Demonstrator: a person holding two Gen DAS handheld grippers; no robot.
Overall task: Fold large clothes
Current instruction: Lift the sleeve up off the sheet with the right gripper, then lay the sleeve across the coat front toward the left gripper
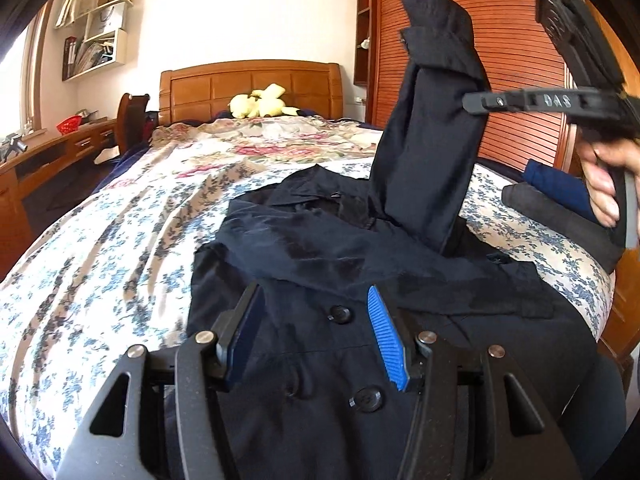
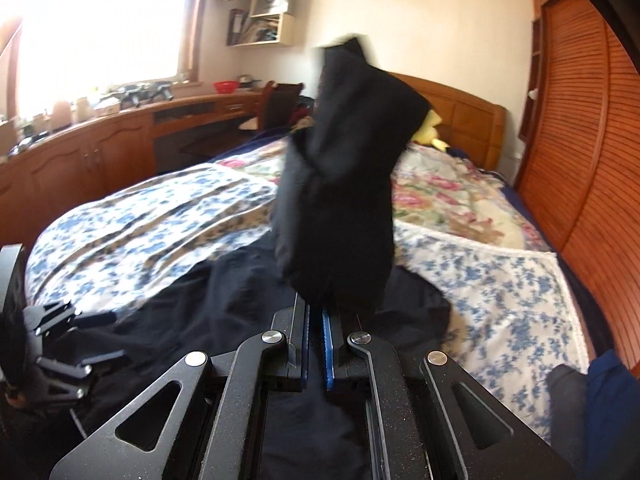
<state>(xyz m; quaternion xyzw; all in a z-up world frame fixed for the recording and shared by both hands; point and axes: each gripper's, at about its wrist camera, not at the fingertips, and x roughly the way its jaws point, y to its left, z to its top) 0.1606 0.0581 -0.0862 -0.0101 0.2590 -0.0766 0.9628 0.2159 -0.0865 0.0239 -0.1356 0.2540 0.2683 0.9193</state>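
A: Floral bedspread (image 1: pixel 120 232) covers the whole bed, and a yellow plush toy (image 1: pixel 262 106) sits against the wooden headboard (image 1: pixel 248 84).

B: Slatted wardrobe doors (image 1: pixel 516 60) stand on the right. Across the room, wall shelves (image 2: pixel 266 12) hang above a long wooden desk (image 2: pixel 120 136), with a red basket (image 2: pixel 226 87) on it.

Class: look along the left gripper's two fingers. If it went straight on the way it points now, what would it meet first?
Most likely the dark coat spread on the bed: the open left gripper hangs just over its buttoned front, pointing downward, with nothing between the fingers. Depth is hard to judge through the fisheye.
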